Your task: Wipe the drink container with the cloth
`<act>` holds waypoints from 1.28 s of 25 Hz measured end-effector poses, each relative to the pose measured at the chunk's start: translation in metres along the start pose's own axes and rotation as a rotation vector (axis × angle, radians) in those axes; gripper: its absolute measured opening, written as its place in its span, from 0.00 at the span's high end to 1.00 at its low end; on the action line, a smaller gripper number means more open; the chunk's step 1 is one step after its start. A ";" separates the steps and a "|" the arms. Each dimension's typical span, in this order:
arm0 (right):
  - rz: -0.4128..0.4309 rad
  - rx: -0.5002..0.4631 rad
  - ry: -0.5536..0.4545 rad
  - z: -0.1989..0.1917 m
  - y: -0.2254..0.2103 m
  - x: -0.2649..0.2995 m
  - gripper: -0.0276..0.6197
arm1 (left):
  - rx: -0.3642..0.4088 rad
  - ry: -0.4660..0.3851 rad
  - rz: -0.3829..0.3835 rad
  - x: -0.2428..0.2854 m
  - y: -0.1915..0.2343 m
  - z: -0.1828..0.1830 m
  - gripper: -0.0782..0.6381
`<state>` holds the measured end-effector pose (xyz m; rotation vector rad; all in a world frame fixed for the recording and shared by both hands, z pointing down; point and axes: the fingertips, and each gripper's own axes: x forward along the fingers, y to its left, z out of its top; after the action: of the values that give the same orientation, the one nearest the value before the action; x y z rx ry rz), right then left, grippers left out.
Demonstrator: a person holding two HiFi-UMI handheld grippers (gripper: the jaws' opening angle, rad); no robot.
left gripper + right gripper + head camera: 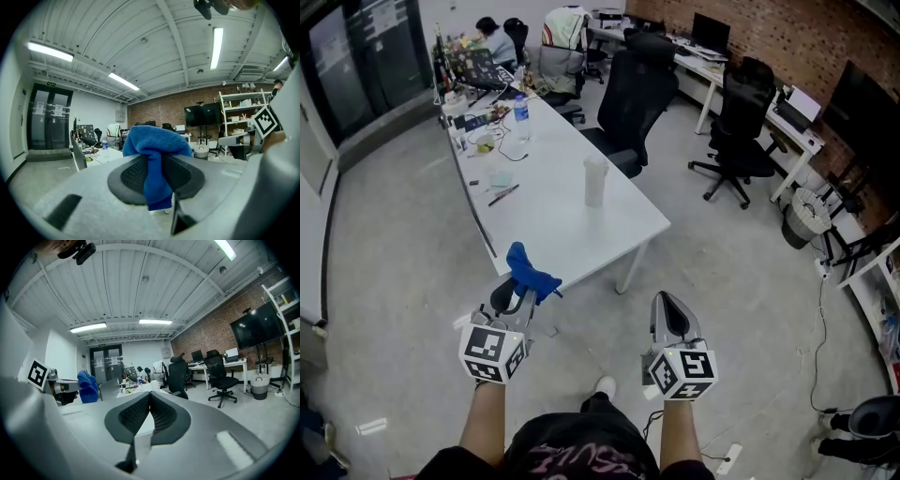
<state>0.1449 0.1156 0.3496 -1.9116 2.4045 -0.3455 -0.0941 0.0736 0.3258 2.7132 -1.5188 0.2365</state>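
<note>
Ideally the left gripper (517, 298), clamped on the blue cloth (530, 272), should head for the cup (595, 181) at twelve o'clock on the table (553, 225). The right gripper (673, 314), closed and empty, should open to steady it.

The drink container (595, 181) stands on the surface (572, 234), well ahead of the left claw (523, 291) and the right claw (670, 307). The cloth (528, 274) sits in the left claw.
</note>
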 end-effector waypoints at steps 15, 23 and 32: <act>0.088 0.002 0.011 0.027 -0.080 0.082 0.96 | 0.015 0.016 0.046 0.109 -0.017 0.019 0.77; 0.117 0.015 0.007 0.034 -0.097 0.102 0.96 | 0.023 0.020 0.062 0.131 -0.019 0.025 0.77; 0.142 0.002 0.003 0.047 -0.104 0.133 0.96 | 0.015 0.007 0.080 0.155 -0.007 0.036 0.77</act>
<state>0.2211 -0.0416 0.3377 -1.7274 2.5227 -0.3426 -0.0040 -0.0573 0.3125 2.6635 -1.6317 0.2598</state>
